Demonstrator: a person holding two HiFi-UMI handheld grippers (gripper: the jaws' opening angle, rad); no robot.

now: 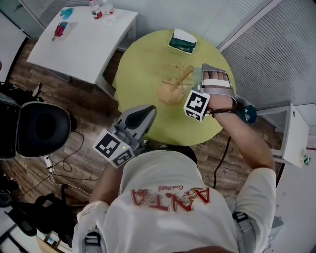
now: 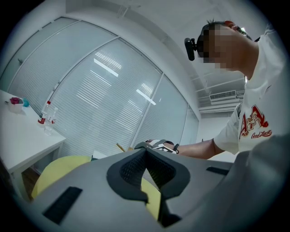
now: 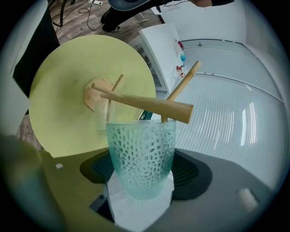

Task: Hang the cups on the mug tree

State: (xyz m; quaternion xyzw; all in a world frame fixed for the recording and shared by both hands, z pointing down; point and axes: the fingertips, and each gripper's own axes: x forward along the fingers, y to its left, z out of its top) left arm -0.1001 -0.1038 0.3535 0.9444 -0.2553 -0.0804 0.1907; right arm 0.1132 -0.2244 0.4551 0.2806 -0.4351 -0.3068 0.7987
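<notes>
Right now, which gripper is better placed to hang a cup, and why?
The right gripper: it holds the glass cup near a mug tree peg. The left gripper is shut, empty, farther back.

A round yellow-green table (image 1: 143,64) stands on a wood floor (image 1: 94,106); near its far edge lies a green box (image 1: 181,41), perhaps tissues. Just left of it is a white table (image 1: 94,44); two bottles (image 1: 96,9) stand at that table's far edge, and a red item (image 1: 60,29) and a blue item (image 1: 66,13) lie near its left corner. A black chair (image 1: 42,128) sits at the left; cables (image 1: 64,165) trail on the floor beside it; blinds (image 1: 276,59) cover the wall at the right.
</notes>
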